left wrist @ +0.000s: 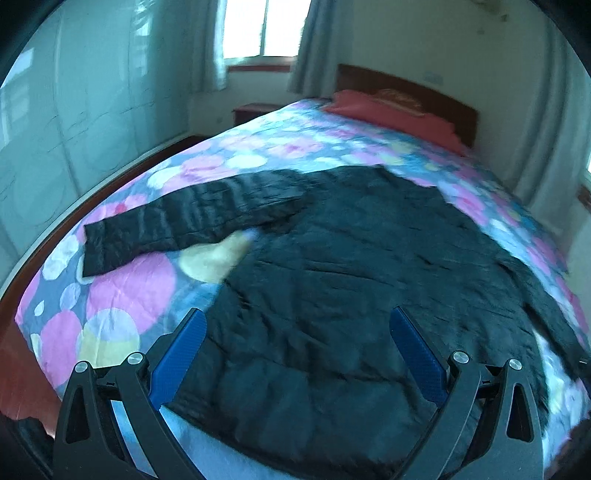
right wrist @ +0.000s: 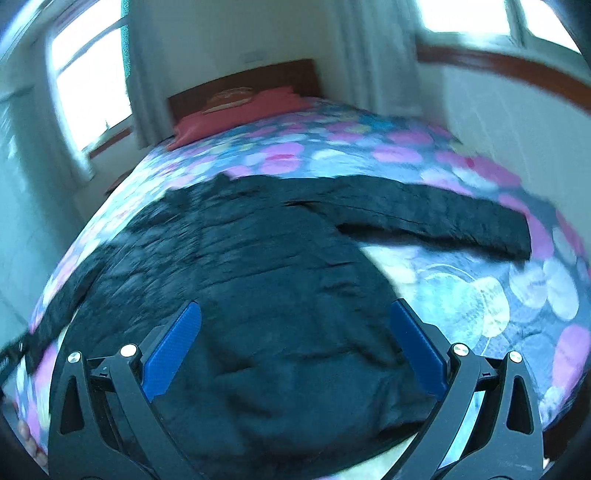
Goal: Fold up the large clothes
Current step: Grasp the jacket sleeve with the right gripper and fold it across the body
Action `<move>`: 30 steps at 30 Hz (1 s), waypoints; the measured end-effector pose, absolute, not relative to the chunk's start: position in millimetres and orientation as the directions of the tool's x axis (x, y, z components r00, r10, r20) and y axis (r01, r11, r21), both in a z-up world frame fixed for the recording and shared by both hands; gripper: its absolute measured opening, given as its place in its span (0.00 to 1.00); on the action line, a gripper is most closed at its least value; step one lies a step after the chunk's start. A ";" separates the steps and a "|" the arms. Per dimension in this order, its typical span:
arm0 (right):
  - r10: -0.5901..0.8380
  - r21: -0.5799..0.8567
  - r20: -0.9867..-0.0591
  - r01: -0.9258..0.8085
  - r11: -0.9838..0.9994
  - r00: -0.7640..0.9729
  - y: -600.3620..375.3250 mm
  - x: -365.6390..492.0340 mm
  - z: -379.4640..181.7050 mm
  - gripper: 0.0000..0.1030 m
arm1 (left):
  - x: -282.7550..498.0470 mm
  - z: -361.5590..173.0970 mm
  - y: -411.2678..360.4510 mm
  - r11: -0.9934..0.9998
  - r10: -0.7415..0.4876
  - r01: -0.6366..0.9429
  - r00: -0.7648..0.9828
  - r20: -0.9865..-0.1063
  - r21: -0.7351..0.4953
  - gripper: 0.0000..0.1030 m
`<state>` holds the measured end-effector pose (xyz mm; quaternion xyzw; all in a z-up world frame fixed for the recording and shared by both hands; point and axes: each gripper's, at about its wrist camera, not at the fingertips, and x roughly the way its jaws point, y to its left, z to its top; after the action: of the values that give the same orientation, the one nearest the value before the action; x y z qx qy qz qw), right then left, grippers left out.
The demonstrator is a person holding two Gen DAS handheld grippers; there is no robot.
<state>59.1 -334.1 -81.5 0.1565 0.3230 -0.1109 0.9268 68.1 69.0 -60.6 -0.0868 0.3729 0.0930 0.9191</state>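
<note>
A large black quilted jacket [left wrist: 351, 280] lies spread flat on the bed, its hem toward me. One sleeve [left wrist: 177, 225] stretches out to the left in the left wrist view; the other sleeve [right wrist: 436, 218] stretches out to the right in the right wrist view. The jacket body [right wrist: 266, 288] fills the middle of the right wrist view. My left gripper [left wrist: 297, 317] is open and empty above the jacket's lower part. My right gripper [right wrist: 295, 312] is open and empty above the jacket's lower right part. Both views are blurred.
The bed has a quilt [left wrist: 122, 295] with pink, white and blue circles. A red pillow [left wrist: 391, 110] and dark wooden headboard [left wrist: 410, 86] are at the far end. A nightstand [left wrist: 255, 110], curtains and a window [left wrist: 266, 29] stand beyond. A pale wall runs along the left.
</note>
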 end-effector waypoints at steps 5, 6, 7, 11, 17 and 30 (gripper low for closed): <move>-0.146 0.349 -0.655 0.468 0.812 0.742 -433.6 71.5 -113.3 0.75 | 98.1 -90.0 105.4 0.929 0.202 -0.366 0.638 -0.743 -0.062 0.96; -0.145 0.386 -0.664 0.502 0.773 0.734 -456.8 71.7 -122.1 0.69 | 103.7 -97.2 113.7 0.916 0.222 -0.397 0.620 -0.752 -0.057 0.96; -0.145 0.422 -0.669 0.534 0.733 0.729 -477.3 70.4 -130.3 0.69 | 108.0 -103.1 119.9 0.905 0.241 -0.423 0.604 -0.760 -0.049 0.96; -0.174 0.523 -0.664 0.617 0.588 0.727 -538.9 61.5 -156.4 0.69 | 123.4 -119.7 135.9 0.871 0.276 -0.489 0.552 -0.787 -0.038 0.96; -0.207 0.622 -0.648 0.667 0.411 0.733 -600.5 56.0 -191.5 0.69 | 140.3 -136.4 136.4 0.862 0.287 -0.507 0.519 -0.806 -0.020 0.96; -0.389 0.622 -0.595 0.709 0.331 0.703 -630.3 76.6 -198.1 0.33 | 150.4 -169.3 137.1 0.853 0.291 -0.522 0.484 -0.825 -0.005 0.96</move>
<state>76.6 -630.3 -198.1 0.4646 0.1722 -0.3444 0.7974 150.4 137.1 -169.3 -0.1284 0.4484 0.2387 0.8518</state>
